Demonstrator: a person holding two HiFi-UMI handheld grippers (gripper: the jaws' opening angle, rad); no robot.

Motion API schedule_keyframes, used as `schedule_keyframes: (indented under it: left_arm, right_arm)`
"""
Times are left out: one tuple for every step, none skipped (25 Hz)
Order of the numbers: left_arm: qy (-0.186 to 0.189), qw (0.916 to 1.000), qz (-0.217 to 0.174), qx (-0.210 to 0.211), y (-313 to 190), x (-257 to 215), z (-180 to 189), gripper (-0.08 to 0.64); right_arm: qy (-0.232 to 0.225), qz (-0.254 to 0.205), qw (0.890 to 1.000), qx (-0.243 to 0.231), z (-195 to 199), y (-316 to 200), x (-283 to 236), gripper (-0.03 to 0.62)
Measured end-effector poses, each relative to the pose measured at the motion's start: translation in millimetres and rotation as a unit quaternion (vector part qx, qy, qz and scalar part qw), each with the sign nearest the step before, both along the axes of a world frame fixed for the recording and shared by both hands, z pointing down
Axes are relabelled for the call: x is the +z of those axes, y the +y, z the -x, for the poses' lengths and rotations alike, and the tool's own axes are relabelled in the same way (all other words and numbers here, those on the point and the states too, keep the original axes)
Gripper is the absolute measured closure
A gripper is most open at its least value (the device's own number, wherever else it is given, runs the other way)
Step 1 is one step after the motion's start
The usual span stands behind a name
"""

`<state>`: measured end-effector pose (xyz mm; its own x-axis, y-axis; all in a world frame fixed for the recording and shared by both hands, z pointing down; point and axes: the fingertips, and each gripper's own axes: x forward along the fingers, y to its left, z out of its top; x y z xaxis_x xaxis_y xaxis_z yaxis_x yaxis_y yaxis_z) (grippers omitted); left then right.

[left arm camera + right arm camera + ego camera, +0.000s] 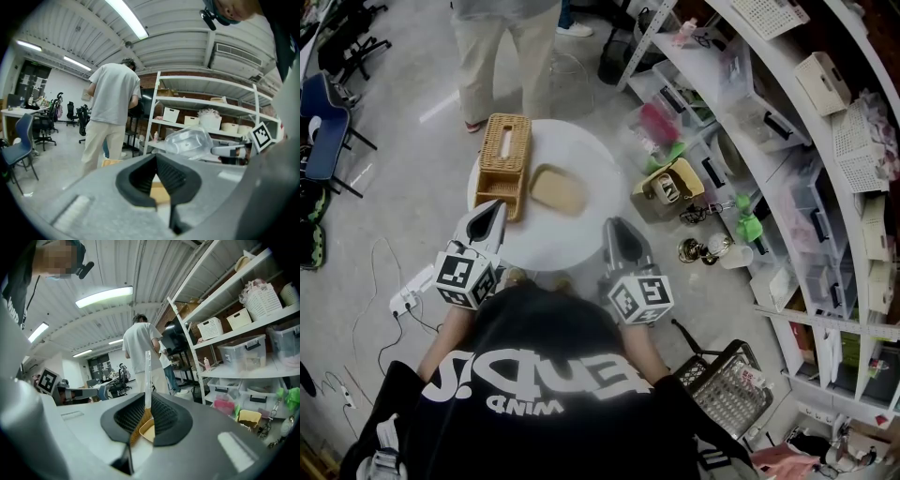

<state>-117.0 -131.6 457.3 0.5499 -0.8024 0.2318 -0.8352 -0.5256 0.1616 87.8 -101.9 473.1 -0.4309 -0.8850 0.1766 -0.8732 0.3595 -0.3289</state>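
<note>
Grey concrete floor point(412, 122), workshop room. Round white table point(581, 159) in the middle, carrying a long woven basket point(503, 159) on its left side and a shallow tan dish point(558, 189) just beside it, close but seemingly not touching.

Left gripper point(499, 204): jaws together, nothing between them, tip over the basket's near end; contact can't be told. Right gripper point(615, 225): jaws also closed and empty, at the table's near right edge, with the dish ahead and to its left, apart.

Judged step: approach, nothing gripped. Taking the basket or dish would need the jaws parted first.

Around:
- White shelving point(787, 141) full of bins runs along the right.
- Standing person point(502, 47) just beyond the table.
- Blue chair point(323, 122) far left.
- Black wire crate point(727, 384) near right.
- Yellow box point(668, 190) on the floor between table and shelves.
- Power strip point(403, 300) by the left gripper.

Nothing lies between the jaws and the basket or dish.
</note>
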Motion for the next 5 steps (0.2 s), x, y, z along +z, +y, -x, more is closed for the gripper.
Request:
schedule_keyframes:
  left_arm:
    - [0.000,1.0000,0.000,0.000,-0.6,-0.1,0.2,0.558]
    - [0.000,1.0000,0.001,-0.001,-1.0,-0.2,0.5,0.558]
    - [0.000,1.0000,0.002,-0.001,-1.4,-0.3,0.8,0.558]
    - [0.000,1.0000,0.002,-0.002,-1.8,-0.5,0.9,0.558]
    - [0.000,1.0000,0.003,-0.002,-2.1,-0.7,1.0,0.558]
  right_arm:
    - [0.000,0.000,1.000,0.000,0.4,-0.6,-0.2,0.549]
    - [0.000,0.000,1.000,0.000,0.8,-1.1,-0.6,0.549]
    - [0.000,0.000,1.000,-0.001,1.2,-1.5,-1.0,0.549]
    - [0.000,0.000,1.000,-0.001,1.5,-1.9,-1.5,0.549]
    - [0.001,0.000,1.000,-0.001,1.8,-2.2,-2.0,0.549]
